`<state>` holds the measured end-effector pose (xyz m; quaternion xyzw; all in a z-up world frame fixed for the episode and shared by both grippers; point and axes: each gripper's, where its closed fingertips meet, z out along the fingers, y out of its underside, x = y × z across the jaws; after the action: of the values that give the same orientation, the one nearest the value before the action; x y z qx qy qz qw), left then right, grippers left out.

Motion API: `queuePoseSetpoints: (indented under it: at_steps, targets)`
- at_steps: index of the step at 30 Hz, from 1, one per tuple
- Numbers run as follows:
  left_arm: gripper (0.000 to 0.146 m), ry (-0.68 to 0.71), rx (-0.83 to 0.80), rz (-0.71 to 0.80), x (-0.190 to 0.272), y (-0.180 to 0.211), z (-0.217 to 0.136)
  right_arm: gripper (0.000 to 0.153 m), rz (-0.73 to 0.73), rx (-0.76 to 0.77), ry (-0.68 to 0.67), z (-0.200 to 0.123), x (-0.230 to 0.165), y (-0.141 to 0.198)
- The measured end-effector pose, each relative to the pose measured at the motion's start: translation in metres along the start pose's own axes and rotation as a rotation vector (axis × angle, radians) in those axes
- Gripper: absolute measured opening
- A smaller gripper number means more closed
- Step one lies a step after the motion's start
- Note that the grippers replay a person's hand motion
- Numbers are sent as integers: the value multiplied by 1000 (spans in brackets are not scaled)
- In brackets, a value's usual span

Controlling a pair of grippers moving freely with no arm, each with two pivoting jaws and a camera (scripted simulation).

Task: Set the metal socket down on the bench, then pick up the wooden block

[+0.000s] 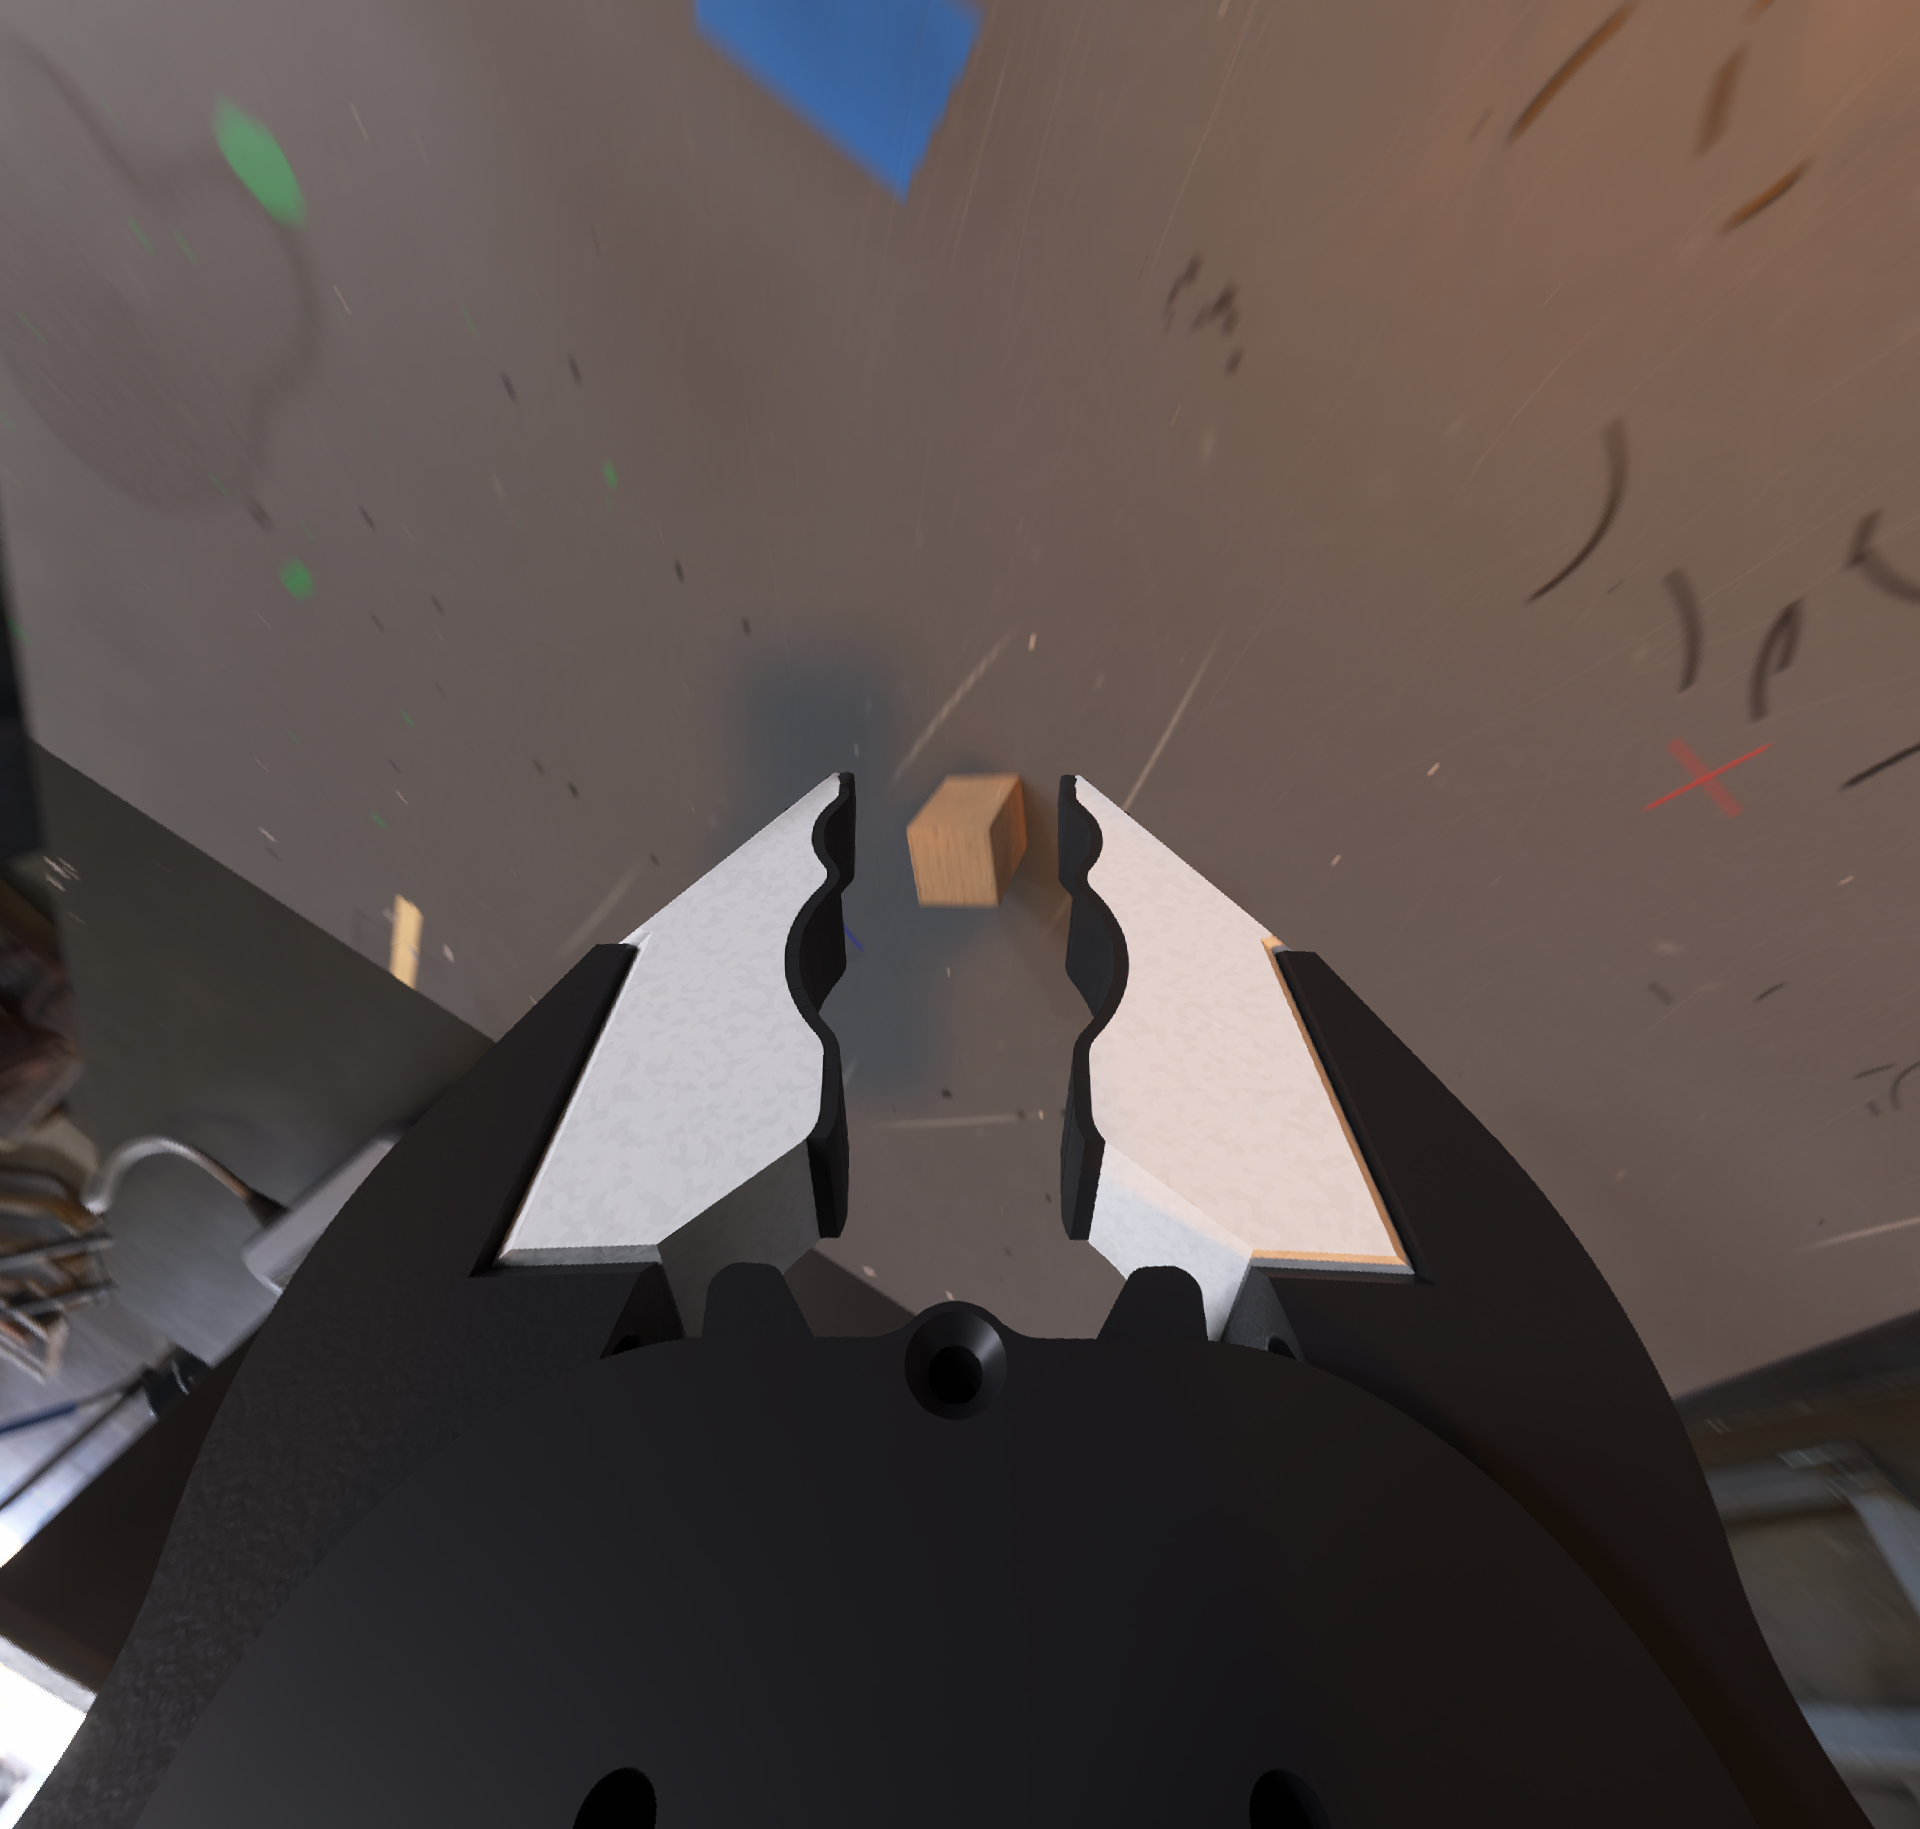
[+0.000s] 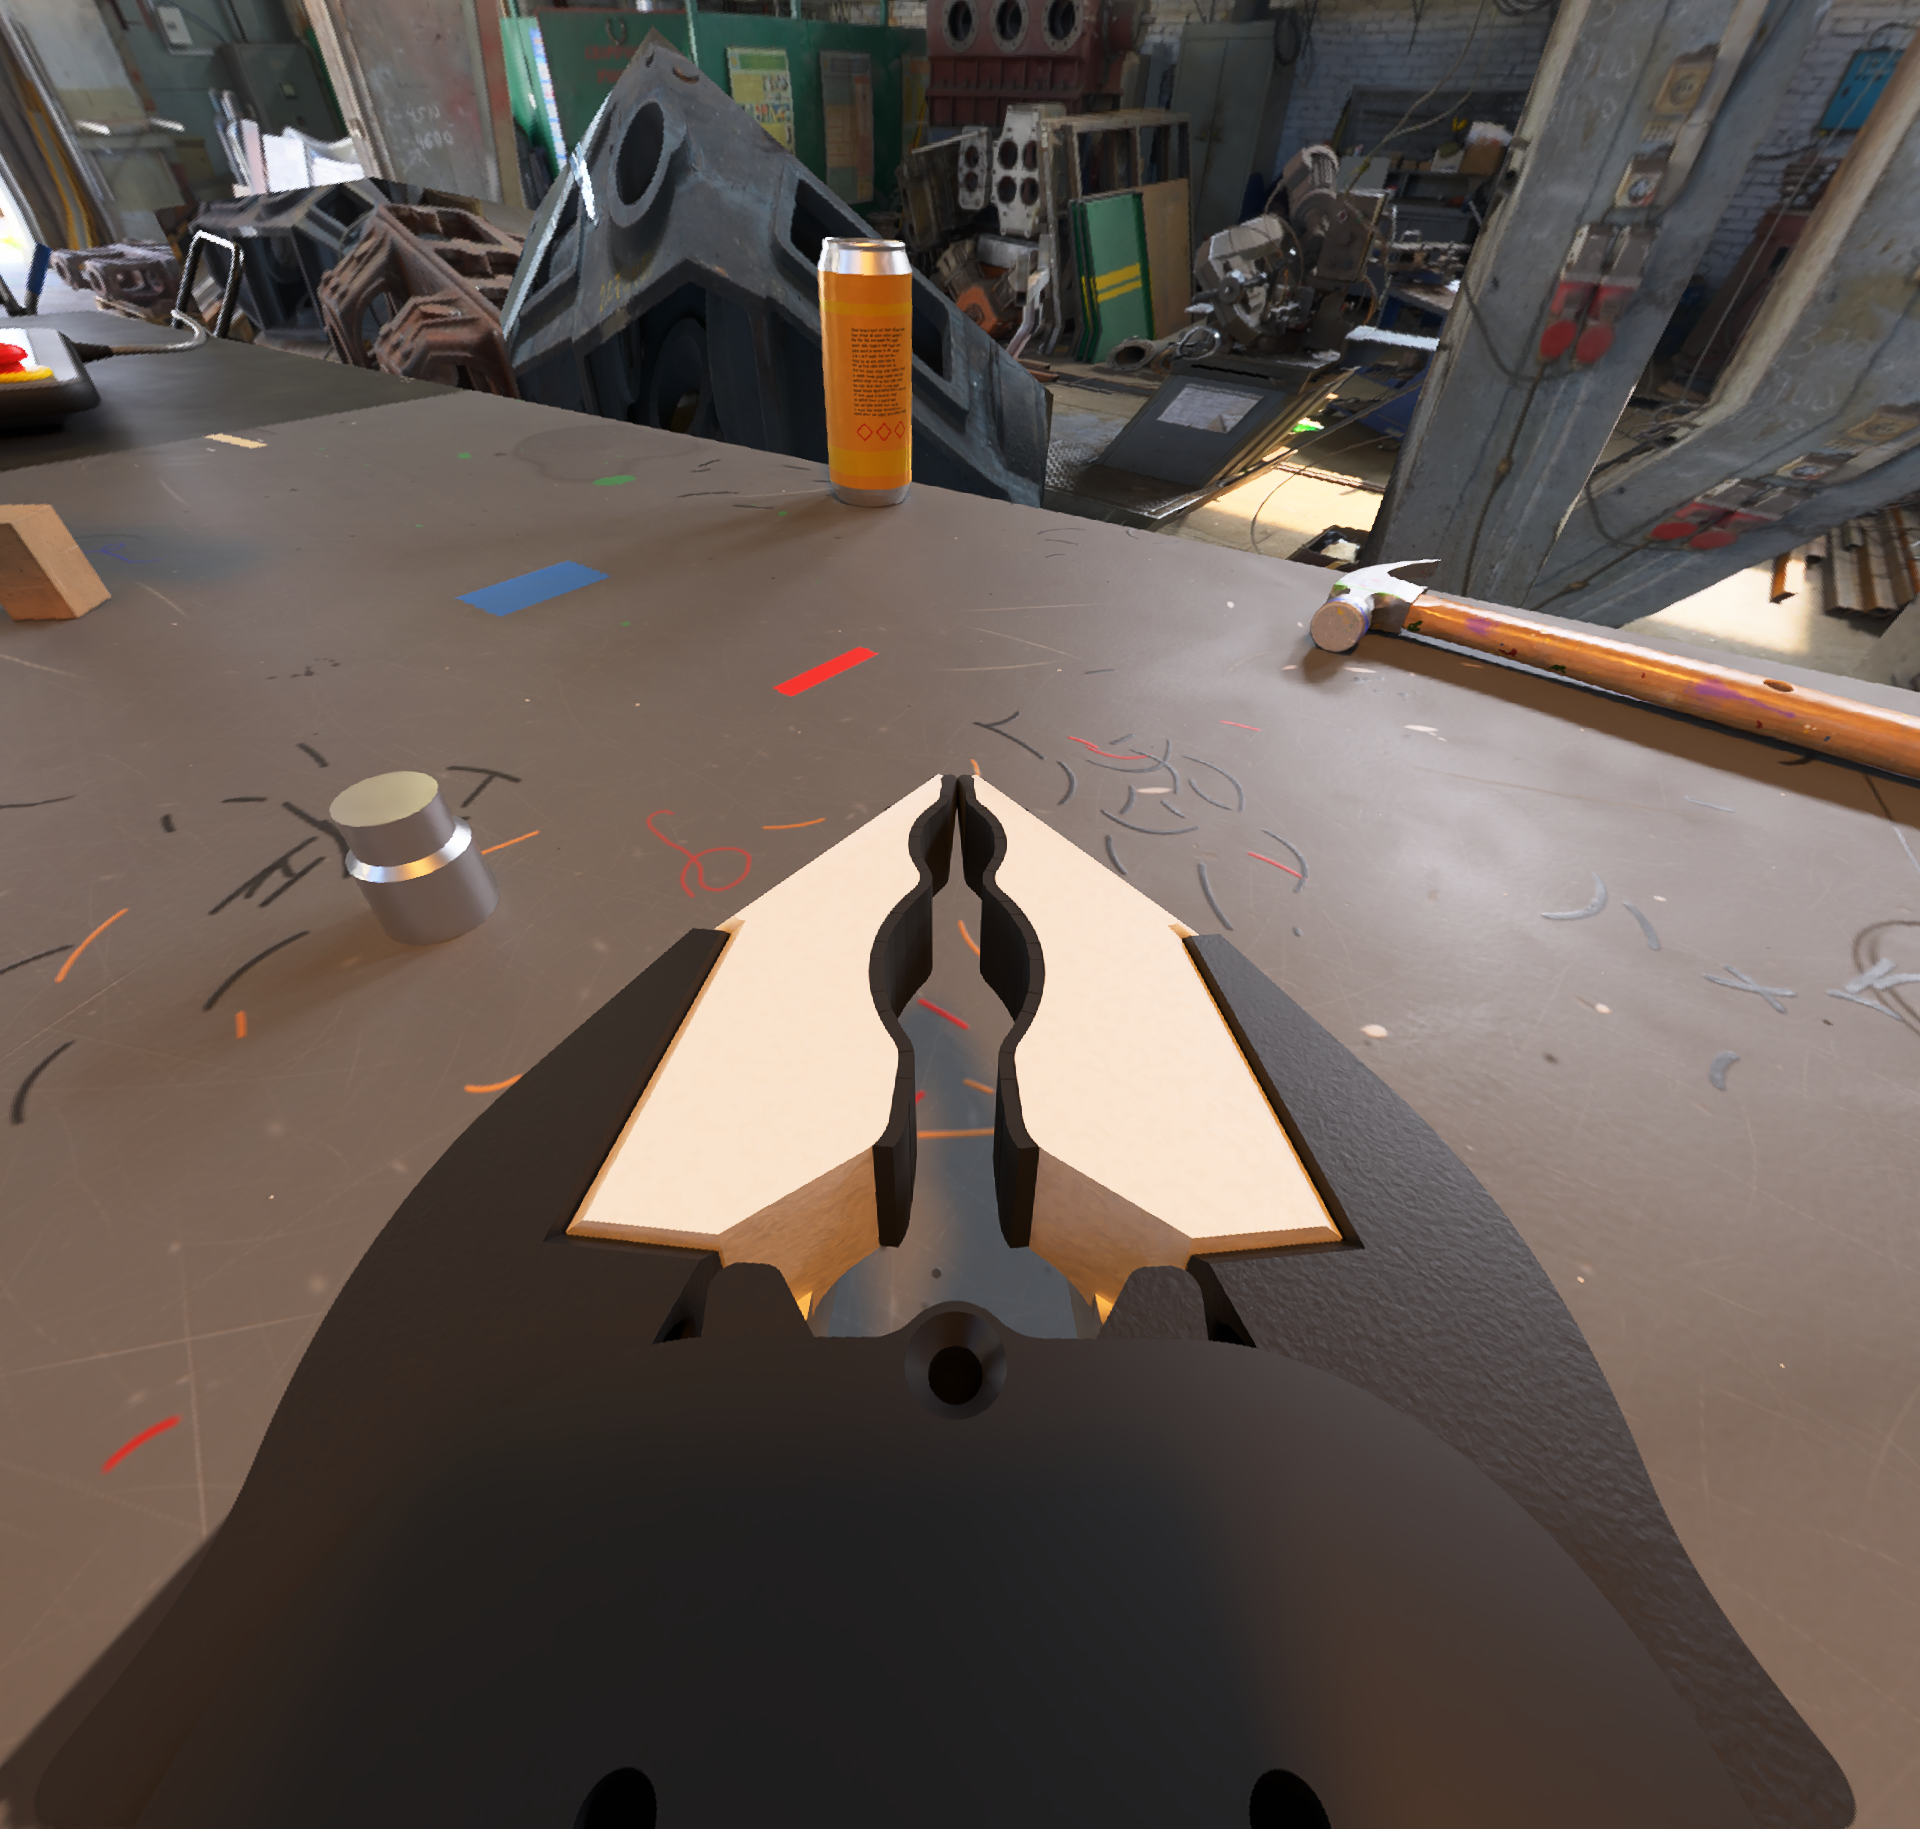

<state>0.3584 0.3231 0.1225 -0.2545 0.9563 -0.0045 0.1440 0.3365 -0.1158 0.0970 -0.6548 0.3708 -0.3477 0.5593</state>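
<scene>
The wooden block (image 1: 964,841) is a small light cube on the grey bench (image 1: 1247,429). In the left wrist view it lies just beyond the tips of my left gripper (image 1: 956,792), which is open, empty and looks down at it. The block also shows at the far left of the right wrist view (image 2: 47,566). The metal socket (image 2: 416,857), a stepped silver cylinder, stands upright on the bench (image 2: 1455,948), left of my right gripper (image 2: 957,787). The right gripper is shut and empty, low over the bench.
An orange can (image 2: 865,371) stands at the bench's far edge. A hammer (image 2: 1558,652) lies at the right. A blue patch (image 2: 532,586) (image 1: 836,44) and a red strip (image 2: 826,671) mark the bench. A box with a red button (image 2: 31,371) sits far left.
</scene>
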Motion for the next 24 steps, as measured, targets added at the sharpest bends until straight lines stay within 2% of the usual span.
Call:
queuePoseSetpoints:
  at_steps: [6,12,15,17,21,24]
  targets:
    - [42,86,-141,-101,-9,54,45,0,-4,-8,-5,0,-1,2]
    - [46,171,-191,-149,-6,72,71,0,-6,-11,-9,0,-1,3]
    - [42,202,-219,-148,-1,77,82,0,-7,-12,-12,1,-1,3]
    - [29,225,-206,-152,0,73,84,0,-9,-12,-13,1,-1,3]
    - [29,177,-194,-135,-5,66,71,0,-8,-10,-11,0,-1,2]
    - [29,122,-118,-128,-10,45,40,0,-7,-9,-10,0,0,2]
